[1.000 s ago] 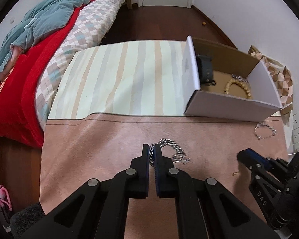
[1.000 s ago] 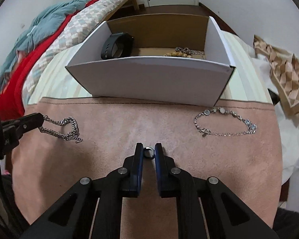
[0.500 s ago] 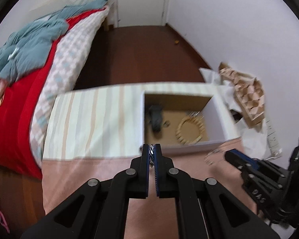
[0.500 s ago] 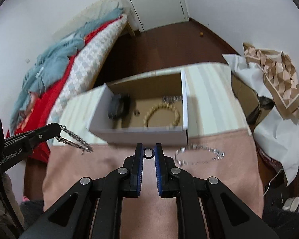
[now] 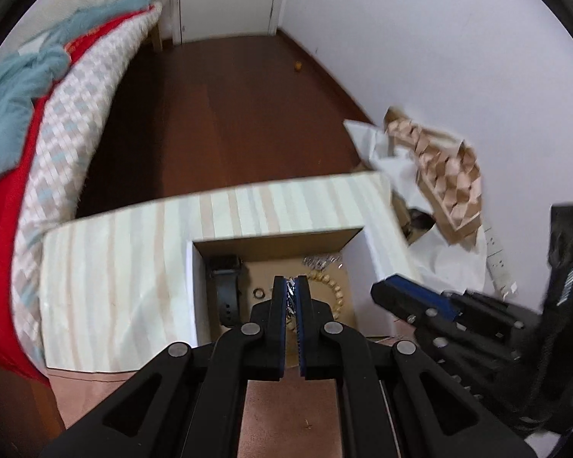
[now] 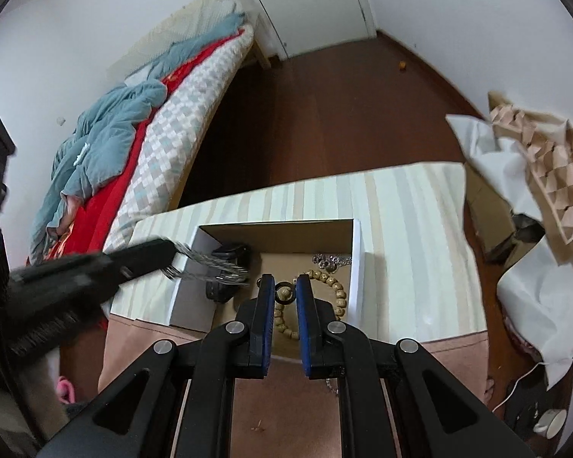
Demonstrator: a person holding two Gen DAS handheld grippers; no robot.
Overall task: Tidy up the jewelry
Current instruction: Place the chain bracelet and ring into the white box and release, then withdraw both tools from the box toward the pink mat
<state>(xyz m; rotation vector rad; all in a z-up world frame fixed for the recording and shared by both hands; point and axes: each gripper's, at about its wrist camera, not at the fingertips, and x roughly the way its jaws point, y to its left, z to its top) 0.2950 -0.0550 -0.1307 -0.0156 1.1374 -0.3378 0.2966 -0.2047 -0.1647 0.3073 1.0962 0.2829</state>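
Note:
My left gripper (image 5: 291, 284) is shut on a silver link chain (image 5: 291, 301) and hangs above the open white box (image 5: 190, 290). In the right wrist view that chain (image 6: 210, 267) dangles from the left gripper (image 6: 170, 255) over the box's left wall (image 6: 179, 297). The right gripper (image 6: 284, 282) is shut on a small dark ring (image 6: 285, 294), above the box's inside. On the brown floor of the box lie a black watch (image 5: 225, 294), a beaded bracelet (image 6: 338, 290), a silver bracelet (image 6: 330, 259) and a small ring (image 5: 258, 293).
The box stands on a striped cloth (image 6: 408, 229), with pink cloth (image 6: 279, 412) nearer me. A bit of thin chain (image 6: 330, 385) lies on the pink cloth under my right gripper. Left is a bed (image 6: 164, 133); right are white paper (image 6: 531, 290) and a wooden lattice (image 6: 546, 160).
Both grippers have lifted off the pink cloth and moved forward over the box, the left carrying the chain and the right the ring. The table now looks farther below.

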